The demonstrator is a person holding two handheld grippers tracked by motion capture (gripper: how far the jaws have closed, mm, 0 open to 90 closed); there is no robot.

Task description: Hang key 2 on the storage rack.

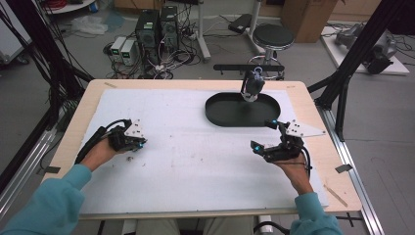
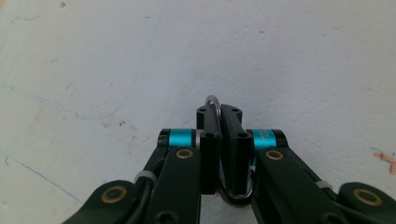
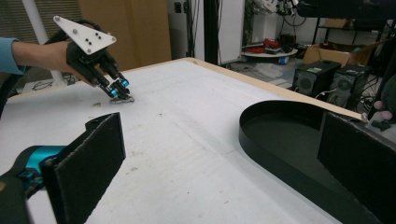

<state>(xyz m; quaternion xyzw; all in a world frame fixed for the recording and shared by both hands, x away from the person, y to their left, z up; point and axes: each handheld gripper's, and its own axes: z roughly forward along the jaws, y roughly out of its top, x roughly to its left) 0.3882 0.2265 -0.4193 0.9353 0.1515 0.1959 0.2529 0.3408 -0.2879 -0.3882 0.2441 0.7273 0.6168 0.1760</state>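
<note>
The left gripper (image 2: 219, 116) is clamped on a thin metal ring (image 2: 213, 100) lying on the white worktop (image 1: 195, 161), so I think it is best to lift it straight up and slowly, because the ring could slip between the pads. The right gripper (image 1: 266, 134) waits with jaws wide apart and empty. The black tray (image 1: 215, 115) is well apart, and the path to it looks free.

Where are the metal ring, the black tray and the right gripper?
metal ring (image 2: 213, 99), left gripper view, top arc above the fingers
black tray (image 1: 230, 116), high view, bare floor
right gripper (image 1: 265, 135), high view, between its fingertips
</note>
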